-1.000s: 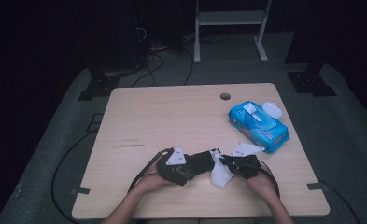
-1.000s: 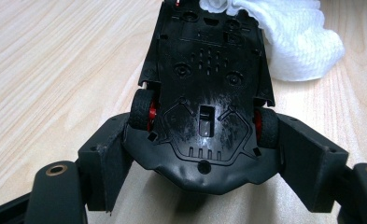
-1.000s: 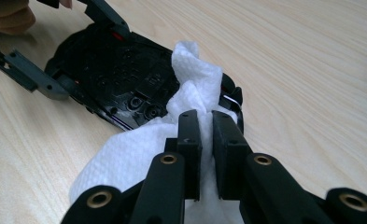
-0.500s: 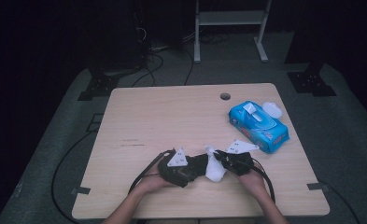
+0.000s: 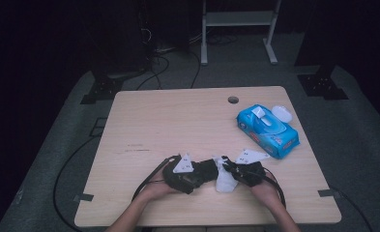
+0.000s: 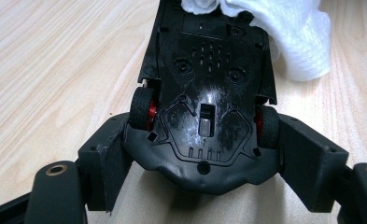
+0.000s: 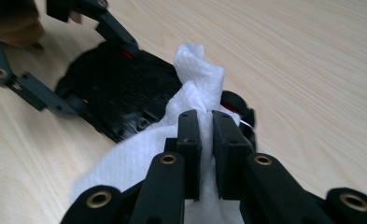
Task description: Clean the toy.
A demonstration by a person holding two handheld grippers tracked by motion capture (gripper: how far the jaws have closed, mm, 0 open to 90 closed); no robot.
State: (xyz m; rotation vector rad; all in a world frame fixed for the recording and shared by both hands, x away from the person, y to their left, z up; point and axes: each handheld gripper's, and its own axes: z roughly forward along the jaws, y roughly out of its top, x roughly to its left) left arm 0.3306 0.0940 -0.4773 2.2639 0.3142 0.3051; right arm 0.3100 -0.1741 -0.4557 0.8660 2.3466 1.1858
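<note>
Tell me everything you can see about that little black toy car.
The toy car is held upside down, its black plastic underside facing the left gripper's camera. That underside looks scuffed and greyish, with moulded slots and screw holes. Two black wheels with red hubs show at its sides. The left gripper clamps one end, a finger against each side by the wheels. A white wipe, pinched by the right gripper, lies against its far end. It is near the table's front edge.

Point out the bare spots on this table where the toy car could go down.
Free: the table's whole left and far-middle stretch, from the left edge to the cable hole. Crowded: the near middle, where left gripper, toy car, wipe and right gripper meet, and the wipes pack far right.
</note>
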